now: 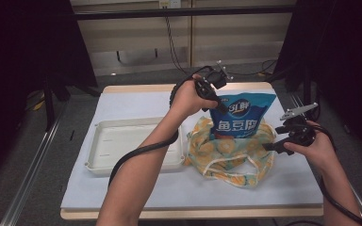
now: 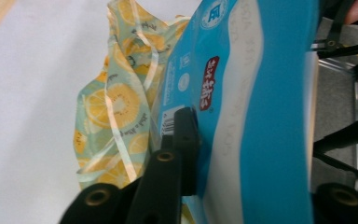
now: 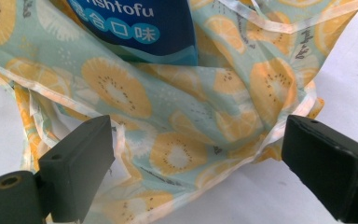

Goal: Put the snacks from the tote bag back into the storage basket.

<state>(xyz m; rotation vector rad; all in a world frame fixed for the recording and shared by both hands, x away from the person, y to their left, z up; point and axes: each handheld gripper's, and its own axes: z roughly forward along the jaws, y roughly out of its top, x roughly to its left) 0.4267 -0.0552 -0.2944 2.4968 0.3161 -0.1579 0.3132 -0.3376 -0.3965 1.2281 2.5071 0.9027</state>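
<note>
A blue snack bag (image 1: 241,117) with white lettering stands upright inside a pale green cloth bag (image 1: 226,157) printed with orange fruit slices, right of the table's middle. My left gripper (image 1: 219,106) is shut on the snack bag's upper left corner. In the left gripper view one black jaw presses on the blue snack bag (image 2: 261,93), the other jaw is hidden behind it, and the cloth bag (image 2: 112,107) lies beyond. My right gripper (image 1: 269,147) stands open at the cloth bag's right side. Its jaws are wide apart before the cloth bag (image 3: 168,116), with the snack bag (image 3: 135,23) above.
A shallow white tray (image 1: 103,141) lies left of the cloth bag, under my left forearm. The table's white cover (image 1: 136,101) reaches to the wooden edges. Dark stands and a metal rail flank the table on both sides.
</note>
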